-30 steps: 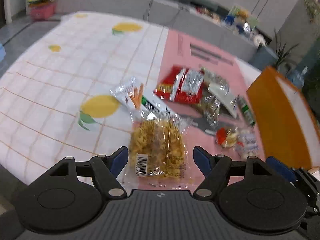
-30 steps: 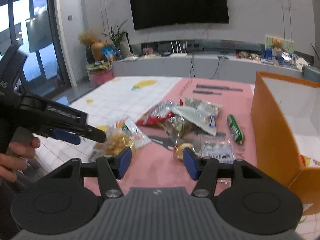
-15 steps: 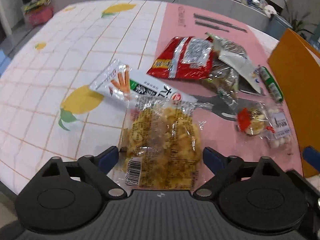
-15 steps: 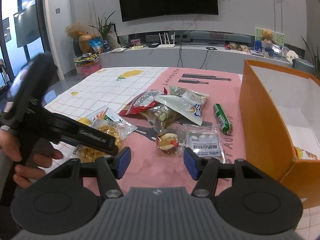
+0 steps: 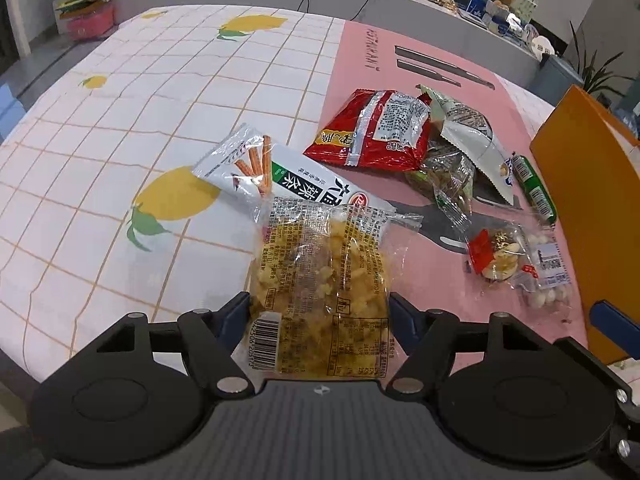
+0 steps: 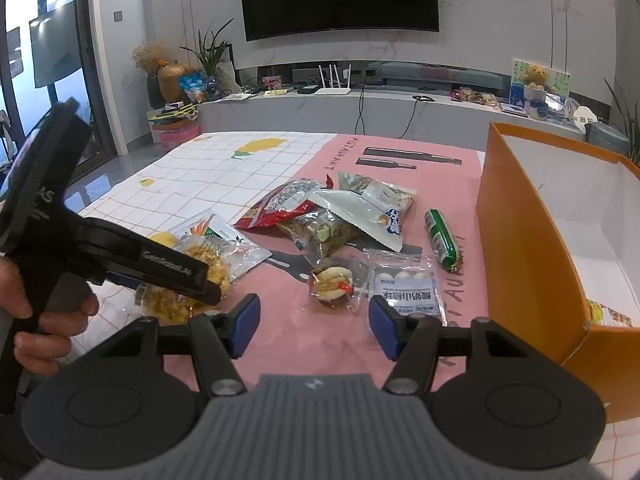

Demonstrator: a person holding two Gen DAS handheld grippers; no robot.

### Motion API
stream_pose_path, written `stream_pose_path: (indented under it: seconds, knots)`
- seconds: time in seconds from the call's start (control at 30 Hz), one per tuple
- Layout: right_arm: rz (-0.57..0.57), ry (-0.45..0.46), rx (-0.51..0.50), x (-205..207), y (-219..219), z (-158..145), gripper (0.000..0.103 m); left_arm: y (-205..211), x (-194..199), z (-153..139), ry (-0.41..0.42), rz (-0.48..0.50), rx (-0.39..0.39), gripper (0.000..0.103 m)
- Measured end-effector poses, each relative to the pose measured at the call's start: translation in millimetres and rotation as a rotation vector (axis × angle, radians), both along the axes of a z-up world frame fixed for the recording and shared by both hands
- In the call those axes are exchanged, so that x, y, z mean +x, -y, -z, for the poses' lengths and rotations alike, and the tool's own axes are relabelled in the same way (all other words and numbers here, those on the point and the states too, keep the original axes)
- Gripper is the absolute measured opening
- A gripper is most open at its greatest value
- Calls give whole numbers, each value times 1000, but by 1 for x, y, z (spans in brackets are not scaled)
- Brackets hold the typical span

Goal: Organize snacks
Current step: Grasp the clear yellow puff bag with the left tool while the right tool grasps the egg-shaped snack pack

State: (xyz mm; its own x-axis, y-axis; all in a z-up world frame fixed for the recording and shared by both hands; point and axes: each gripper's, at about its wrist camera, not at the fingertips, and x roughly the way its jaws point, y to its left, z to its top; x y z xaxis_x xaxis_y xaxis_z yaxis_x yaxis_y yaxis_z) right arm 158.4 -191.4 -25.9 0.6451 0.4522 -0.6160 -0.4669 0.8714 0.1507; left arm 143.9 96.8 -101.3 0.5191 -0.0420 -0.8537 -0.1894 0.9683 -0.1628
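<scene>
- The clear bag of yellow crunchy snack (image 5: 320,288) lay flat near the table's front edge, right on the seam between the lemon-print cloth (image 5: 120,128) and the pink mat (image 5: 440,64), barcode end toward the camera.
- The left gripper (image 5: 320,316) had that bag between its blue pads (image 5: 234,314), jaws closing in; the pads looked right at the crinkly edges, though I couldn't tell if they were actually pressing.
- Tucked partly under the bag's far end was a glossy white and green stick-snack packet (image 5: 280,176).
- Farther back was a heap: a shiny red bag (image 5: 372,132), a white pouch with a serrated edge (image 5: 472,148) and a clear bag of dark greenish stuff (image 5: 444,176).
- Off to the side lay a green sausage-shaped tube (image 5: 534,188), a small clear pack with a red-wrapped bit (image 5: 496,252) and a clear pack of little white balls (image 5: 548,276).
- Only the right wrist view showed the person's hand (image 6: 36,312) on the left tool's black handle, and its finger coming down over the yellow bag.
- The right gripper (image 6: 312,320) hung spread apart over bare pink mat with nothing in it, short of the two small packs.
- The same view looked into the orange cardboard box (image 6: 520,248): white inside, with a bit of a yellow and red packet (image 6: 608,314) in the near corner. The left view only got the box's outer wall.
</scene>
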Motion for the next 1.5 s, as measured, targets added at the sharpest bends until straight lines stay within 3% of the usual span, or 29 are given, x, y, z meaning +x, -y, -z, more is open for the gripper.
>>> stream_pose_path:
  seconds: [0.43, 0.63, 0.77, 1.1, 1.13, 1.23, 1.5]
  knots:
    - [2, -34, 21, 26, -7, 12, 65, 5, -17, -32, 131, 57, -69, 83]
    - [35, -98, 55, 44, -9, 30, 68, 2, -11, -33, 133, 56, -95, 83]
    - [19, -58, 26, 46, -16, 32, 74, 4, -9, -33, 134, 64, -100, 82]
    - [-37, 25, -83, 57, -43, 42, 74, 0, -10, -32, 120, 53, -102, 82]
    - [-37, 23, -94, 59, -45, 44, 72, 0, -10, -32, 120, 51, -103, 82]
    - [-20, 70, -196, 59, -52, 48, 52, 0, -10, -32, 121, 50, -107, 82]
    - [-41, 77, -210, 58, -51, 46, 45, 1, -11, -32, 120, 55, -104, 82]
